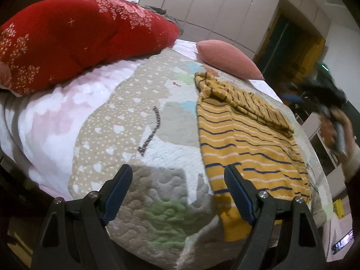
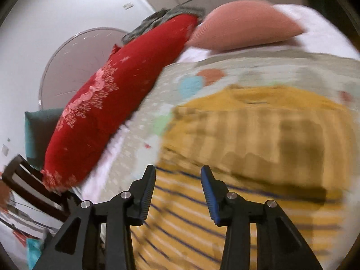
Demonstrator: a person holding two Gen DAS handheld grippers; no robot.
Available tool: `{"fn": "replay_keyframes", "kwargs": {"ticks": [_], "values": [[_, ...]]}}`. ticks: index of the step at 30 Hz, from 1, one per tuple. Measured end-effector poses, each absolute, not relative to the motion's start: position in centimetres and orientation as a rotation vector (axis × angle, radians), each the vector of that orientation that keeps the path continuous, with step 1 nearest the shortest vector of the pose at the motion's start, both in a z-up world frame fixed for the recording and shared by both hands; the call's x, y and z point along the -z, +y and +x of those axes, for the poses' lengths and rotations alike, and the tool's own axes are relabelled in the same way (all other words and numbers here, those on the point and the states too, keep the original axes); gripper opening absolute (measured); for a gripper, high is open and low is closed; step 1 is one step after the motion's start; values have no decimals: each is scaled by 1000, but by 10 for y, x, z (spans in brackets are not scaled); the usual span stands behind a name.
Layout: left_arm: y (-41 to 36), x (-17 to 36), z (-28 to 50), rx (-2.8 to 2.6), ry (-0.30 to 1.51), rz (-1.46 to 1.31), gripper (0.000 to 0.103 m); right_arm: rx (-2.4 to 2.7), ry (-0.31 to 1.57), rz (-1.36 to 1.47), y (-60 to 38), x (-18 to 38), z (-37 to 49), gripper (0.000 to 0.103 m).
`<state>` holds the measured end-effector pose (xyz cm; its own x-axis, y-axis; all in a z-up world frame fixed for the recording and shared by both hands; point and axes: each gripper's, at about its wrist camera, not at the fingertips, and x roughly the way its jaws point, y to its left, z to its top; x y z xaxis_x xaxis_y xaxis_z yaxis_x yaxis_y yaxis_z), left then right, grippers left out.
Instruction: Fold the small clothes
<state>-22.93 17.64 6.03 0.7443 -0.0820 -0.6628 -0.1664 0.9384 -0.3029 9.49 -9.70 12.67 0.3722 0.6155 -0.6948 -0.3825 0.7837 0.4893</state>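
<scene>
Left wrist view: a quilted bedspread [image 1: 144,135] fills the frame ahead of the left gripper [image 1: 177,175], with a red floral cushion [image 1: 74,38] far beyond its left finger and a pink pillow [image 1: 227,59] beyond its right. The yellow striped garment [image 1: 252,144] lies flat ahead and right, one sleeve folded across it, its hem under the right fingertip. Jaws stand wide apart, empty. The right gripper [image 2: 178,173], jaws parted with nothing between, hangs over the same garment, apparently clear of it, though that view is blurred.
</scene>
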Motion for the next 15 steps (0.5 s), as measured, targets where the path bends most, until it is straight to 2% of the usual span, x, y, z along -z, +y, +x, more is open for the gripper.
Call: {"fn": "replay_keyframes", "kwargs": {"ticks": [3, 5, 7, 11, 15], "values": [[171, -62, -223, -28, 756, -374, 83, -499, 968, 170, -175, -142, 56, 51], [166, -59, -217, -5, 775, -396, 84, -393, 952, 104, -220, -147, 27, 58], [160, -53, -211, 18, 797, -421, 84, -339, 964, 97, -259, -140, -4, 59], [140, -37, -194, 88, 848, -448, 84, -381, 1043, 265, -307, -91, -61, 59], [118, -21, -176, 148, 908, -443, 84, -480, 1092, 433, -306, -30, -94, 59]]}}
